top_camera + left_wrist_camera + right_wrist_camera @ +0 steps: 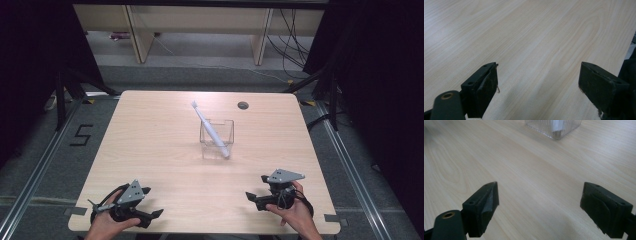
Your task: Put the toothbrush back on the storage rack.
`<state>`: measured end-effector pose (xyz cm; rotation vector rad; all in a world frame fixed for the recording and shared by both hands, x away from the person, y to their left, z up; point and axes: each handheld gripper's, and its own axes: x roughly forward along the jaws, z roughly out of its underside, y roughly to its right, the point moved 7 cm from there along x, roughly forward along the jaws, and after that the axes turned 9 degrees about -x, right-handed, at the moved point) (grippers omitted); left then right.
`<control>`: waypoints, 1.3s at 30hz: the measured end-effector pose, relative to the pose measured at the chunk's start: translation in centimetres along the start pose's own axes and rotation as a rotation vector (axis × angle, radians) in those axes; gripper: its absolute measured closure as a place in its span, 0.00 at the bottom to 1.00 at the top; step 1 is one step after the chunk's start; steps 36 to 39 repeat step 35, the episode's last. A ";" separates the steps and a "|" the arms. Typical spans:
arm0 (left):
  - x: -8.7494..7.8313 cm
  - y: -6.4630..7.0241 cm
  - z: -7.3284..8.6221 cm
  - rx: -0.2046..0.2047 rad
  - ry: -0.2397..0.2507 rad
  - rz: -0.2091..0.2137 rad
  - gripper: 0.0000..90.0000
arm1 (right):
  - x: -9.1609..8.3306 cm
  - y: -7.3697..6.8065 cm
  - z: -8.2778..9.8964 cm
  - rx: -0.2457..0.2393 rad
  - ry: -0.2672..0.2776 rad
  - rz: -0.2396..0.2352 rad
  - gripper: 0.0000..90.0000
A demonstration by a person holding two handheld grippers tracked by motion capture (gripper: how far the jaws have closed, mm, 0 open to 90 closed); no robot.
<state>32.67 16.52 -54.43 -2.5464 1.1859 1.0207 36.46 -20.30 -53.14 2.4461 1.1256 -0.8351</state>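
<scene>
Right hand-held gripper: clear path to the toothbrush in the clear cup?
Probably yes. The right hand-held gripper is open, with bare table between it and the clear cup. The toothbrush leans out above the rim, exposed.

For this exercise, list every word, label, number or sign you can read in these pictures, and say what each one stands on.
"5": a black numeral marked on the grey floor left of the wooden table, seen in the high view.
No readable text on the clear container, the white toothbrush leaning in it, the left gripper or the right gripper.
</scene>
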 end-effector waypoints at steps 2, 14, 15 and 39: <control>0.0 0.0 0.0 -0.003 0.000 0.000 0.17 | -0.1 -0.2 0.2 0.020 -0.011 -0.019 0.18; -0.1 -0.3 0.2 0.027 -0.027 -0.009 0.17 | -0.1 -0.5 0.8 -0.015 -0.030 -0.009 0.17; -0.1 -0.2 0.2 0.027 -0.032 -0.005 0.17 | -0.1 -0.5 0.8 -0.015 -0.031 -0.013 0.17; -0.1 -0.2 0.0 0.016 -0.016 -0.009 0.17 | -0.1 -0.8 1.1 0.015 -0.058 -0.015 0.18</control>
